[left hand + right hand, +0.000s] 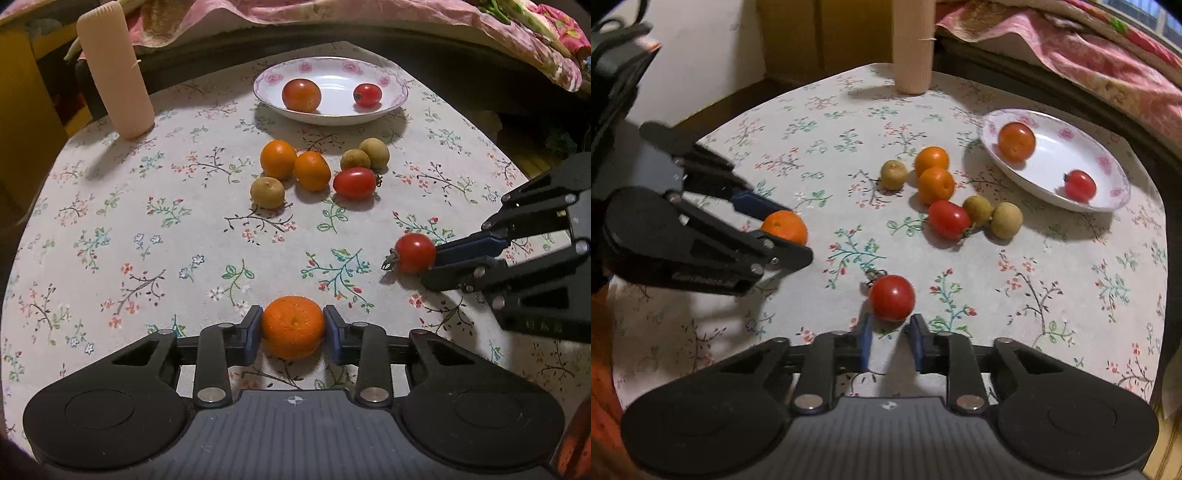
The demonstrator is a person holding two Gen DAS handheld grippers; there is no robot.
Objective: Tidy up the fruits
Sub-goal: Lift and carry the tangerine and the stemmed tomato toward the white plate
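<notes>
Pickup step: left tool (293, 326) clamped orange (293, 326); right tool (890, 334) clenched behind tomato (892, 297), not holding. Next likely: carry orange ahead to plate (391, 105).

A table under a pale cloth printed with small floral sprigs (147, 229) fills the foreground. On its far part stands a tall, ribbed, cream-coloured cylinder (114, 70) — upright, with a dark shadow beside its base. Behind the table lies crumpled pink flowered fabric (332, 14). Yellow-brown wooden furniture (22, 110) stands nearby, and a plain white wall (701, 62) shows beside it — the light is dim and warm.
</notes>
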